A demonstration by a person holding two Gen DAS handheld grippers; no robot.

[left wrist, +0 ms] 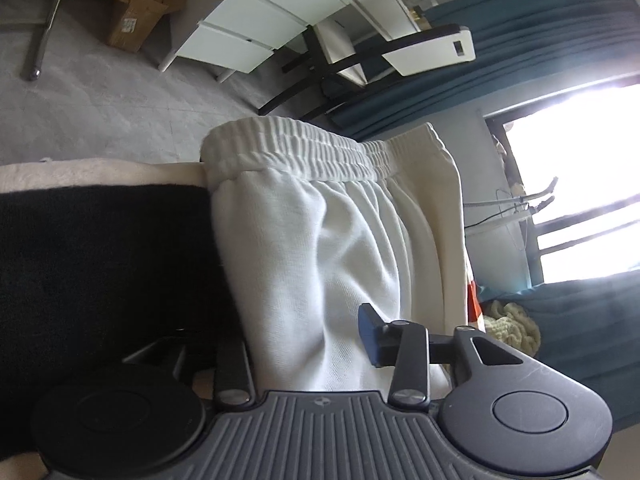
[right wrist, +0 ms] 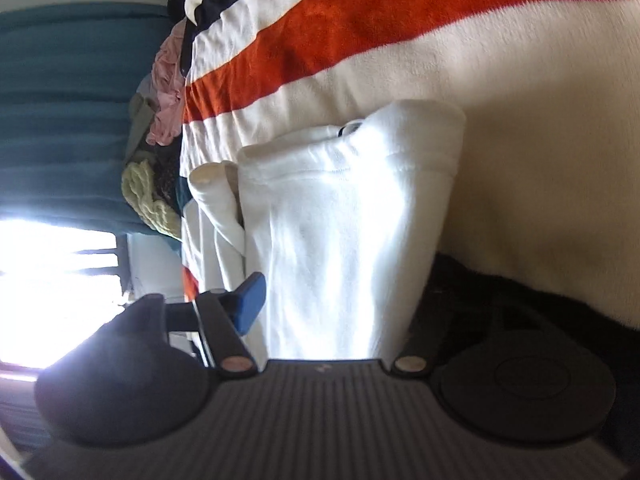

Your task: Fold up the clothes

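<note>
On the left, the left tongs [left wrist: 308, 344] have the white pants [left wrist: 320, 240] between their 2 fingers. The blue pad [left wrist: 370, 334] sits on 1 side of the cloth and the other finger is hidden by the black stripe [left wrist: 100, 260] of the blanket. The fingers look wide apart, with a thick bunch of cloth filling the gap, so I cannot tell if they really squeeze it. The stretchy waistband [left wrist: 304, 152] is at the far end, near the edge of the bed.

On the right, the right tongs [right wrist: 332, 312] have the other end of the same white pants [right wrist: 340, 220] between them. Here the cloth is already doubled over, with the leg hems [right wrist: 212, 184] showing on the left. It lies on the striped blanket [right wrist: 400, 20]. A pile of other clothes [right wrist: 156, 160] waits at the far edge.

I think a fold is being made or pressed flat. To do it well, both tongs should hold all the layers, move at the same height, and keep the edges lined up. Letting 1 side sag would make the fold crooked.
</note>
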